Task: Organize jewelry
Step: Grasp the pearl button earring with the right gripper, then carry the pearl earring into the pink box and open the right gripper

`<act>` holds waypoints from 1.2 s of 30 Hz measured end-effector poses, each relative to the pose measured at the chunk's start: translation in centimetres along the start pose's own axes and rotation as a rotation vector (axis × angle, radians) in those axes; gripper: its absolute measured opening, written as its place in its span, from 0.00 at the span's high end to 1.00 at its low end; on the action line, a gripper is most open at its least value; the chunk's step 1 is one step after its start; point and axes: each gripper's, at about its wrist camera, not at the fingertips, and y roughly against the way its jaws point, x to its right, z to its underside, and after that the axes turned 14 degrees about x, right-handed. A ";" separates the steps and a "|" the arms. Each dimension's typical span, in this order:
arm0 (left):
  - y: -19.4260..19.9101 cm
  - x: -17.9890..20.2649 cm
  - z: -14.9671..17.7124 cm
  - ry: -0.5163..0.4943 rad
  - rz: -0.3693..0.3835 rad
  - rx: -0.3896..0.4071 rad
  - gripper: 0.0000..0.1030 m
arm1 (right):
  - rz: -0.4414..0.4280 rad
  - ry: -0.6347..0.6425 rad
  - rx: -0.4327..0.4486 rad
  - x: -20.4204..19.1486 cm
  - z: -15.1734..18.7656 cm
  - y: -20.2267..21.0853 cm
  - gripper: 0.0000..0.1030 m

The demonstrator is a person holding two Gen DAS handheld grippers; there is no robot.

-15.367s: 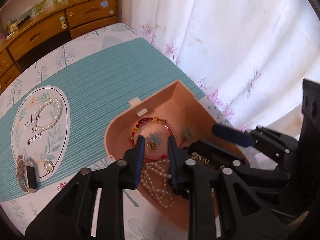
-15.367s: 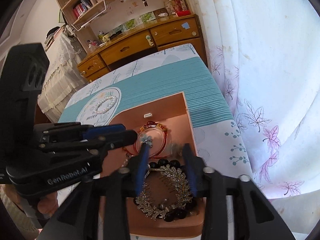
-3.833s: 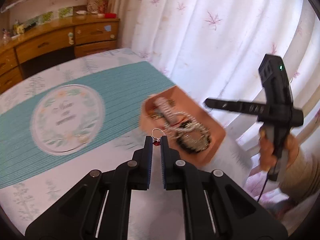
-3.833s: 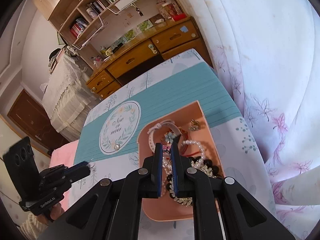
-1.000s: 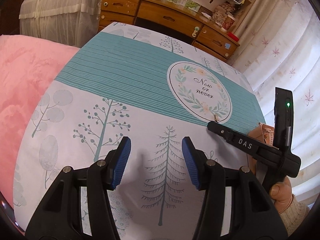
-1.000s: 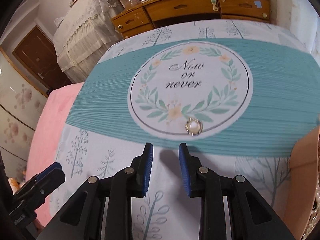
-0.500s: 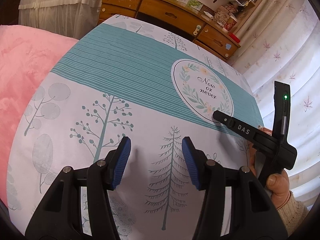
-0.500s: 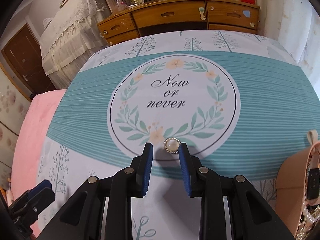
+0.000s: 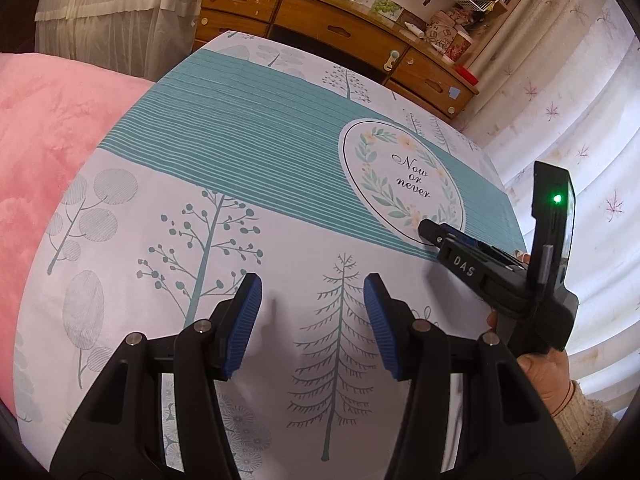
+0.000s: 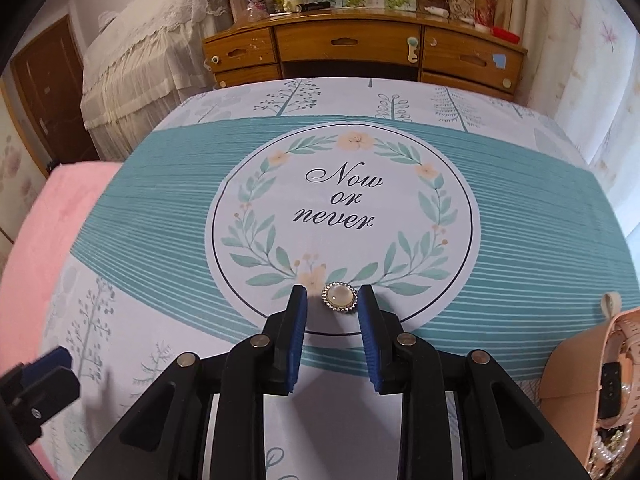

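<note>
Across the desk (image 10: 540, 184) lay a teal-striped cloth with tree prints and a round "Now or never" wreath emblem (image 10: 342, 220). Behind it we saw a wooden dresser (image 10: 360, 50), and a pink blanket (image 9: 52, 140) along the desk's left side.

At the right edge of the right wrist view sat the peach jewelry box (image 10: 576, 364), with a pink-strapped watch (image 10: 614, 372) and pearl strands (image 10: 604, 446) inside it.

Our left claw (image 9: 312, 320) was spread wide above bare cloth over the tree print, holding nothing. It showed as a blue-tipped corner at the lower left of the right wrist view.

Our right claw (image 10: 332, 332) was spread partway, low at the near rim of the emblem. The pearl brooch (image 10: 339, 298), a pale round stone with a rhinestone rim, lay flat on the cloth between the two fingertips, touching neither as far as we could tell. In the left wrist view the right claw's tip hid the brooch.
</note>
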 end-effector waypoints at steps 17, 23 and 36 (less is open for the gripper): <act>3.9 4.9 -0.3 -0.137 -0.004 0.066 0.51 | -0.115 -0.131 0.084 4.1 0.4 8.2 0.85; 5.4 9.2 0.4 -0.222 0.048 0.068 0.51 | -0.110 -0.202 0.144 9.6 2.1 16.2 0.85; 4.6 20.0 4.5 -0.386 0.158 -0.003 0.51 | 0.064 -0.299 0.177 22.4 8.7 25.7 0.85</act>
